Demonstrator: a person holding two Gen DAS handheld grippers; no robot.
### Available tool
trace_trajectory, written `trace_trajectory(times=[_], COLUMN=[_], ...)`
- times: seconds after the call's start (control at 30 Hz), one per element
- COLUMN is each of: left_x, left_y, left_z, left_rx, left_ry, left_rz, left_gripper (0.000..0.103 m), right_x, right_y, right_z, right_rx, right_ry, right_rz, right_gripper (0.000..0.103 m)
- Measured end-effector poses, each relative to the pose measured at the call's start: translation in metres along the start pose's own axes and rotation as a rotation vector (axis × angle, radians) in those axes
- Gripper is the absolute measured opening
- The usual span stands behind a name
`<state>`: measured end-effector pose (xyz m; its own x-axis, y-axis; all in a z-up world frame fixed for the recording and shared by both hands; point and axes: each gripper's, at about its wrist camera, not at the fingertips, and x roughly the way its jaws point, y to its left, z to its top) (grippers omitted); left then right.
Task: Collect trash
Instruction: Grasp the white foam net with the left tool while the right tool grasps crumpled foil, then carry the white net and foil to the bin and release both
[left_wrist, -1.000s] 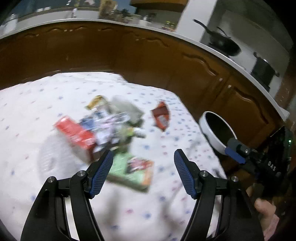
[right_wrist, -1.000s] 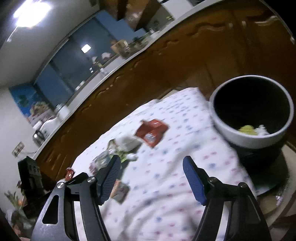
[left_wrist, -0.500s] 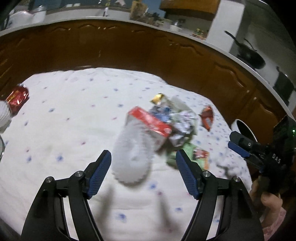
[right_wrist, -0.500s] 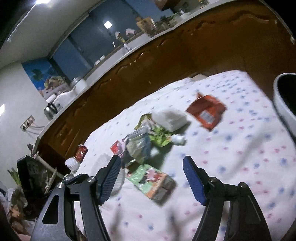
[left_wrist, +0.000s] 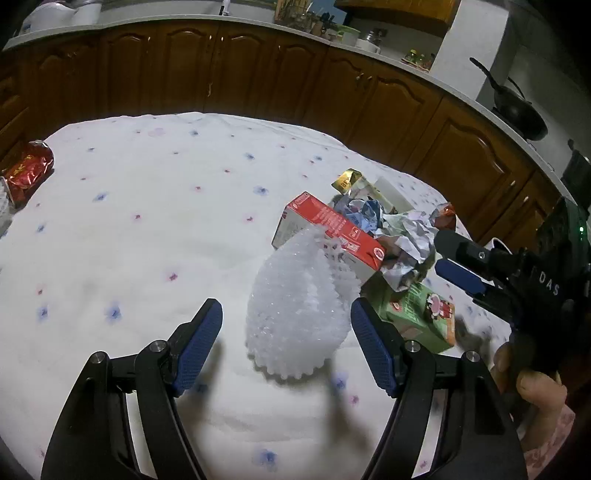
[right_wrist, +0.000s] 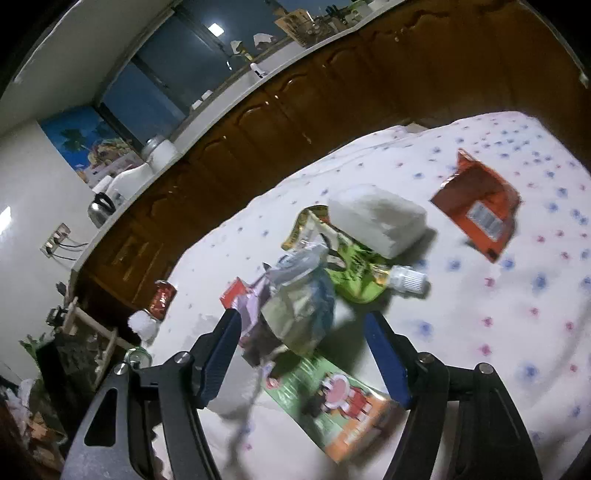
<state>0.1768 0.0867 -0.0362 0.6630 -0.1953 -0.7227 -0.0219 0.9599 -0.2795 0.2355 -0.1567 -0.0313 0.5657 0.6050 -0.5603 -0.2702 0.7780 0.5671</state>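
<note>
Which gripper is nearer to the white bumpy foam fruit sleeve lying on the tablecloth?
Left. The left gripper frames the white bumpy foam fruit sleeve between its open jaws. The right gripper sits further off, open over the green drink carton.

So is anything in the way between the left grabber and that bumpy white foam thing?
Nothing visible. The left gripper is open, and the white foam net lies straight ahead between its fingers on the tablecloth. The red carton sits behind it.
</note>
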Motion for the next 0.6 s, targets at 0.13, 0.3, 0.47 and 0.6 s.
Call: trace_trajectory(times=[0.13,0.3,0.47,0.6], left_x=[0.005,0.008,-0.012,-0.029], left_y=[0.001,-0.004,-0.014,-0.028], left_z=[0.001,0.000,0.006,0.013], left_rx=[0.003,0.029,0.048,0.076], left_ry=[0.002,0.020,-0.022,-0.063], left_rz=[-0.017,-0.050,-0.081,-0.126], left_gripper=[0.059,0.023,0.021,0.021], right_x=[0.007,-0.003,-0.034,-0.064], right_y=[0.002,0.000,0.000,-0.009], right_z=[0.001,-0.004,-0.003,-0.003], right_rx=[-0.011,-0.016,-0.033,-0.033], right_ry=[0.001,-0.026,-0.082,-0.127], right_rz=[0.003,0.008,0.018,-0.003], right_gripper=[0.039,0.025,0.024,0.024])
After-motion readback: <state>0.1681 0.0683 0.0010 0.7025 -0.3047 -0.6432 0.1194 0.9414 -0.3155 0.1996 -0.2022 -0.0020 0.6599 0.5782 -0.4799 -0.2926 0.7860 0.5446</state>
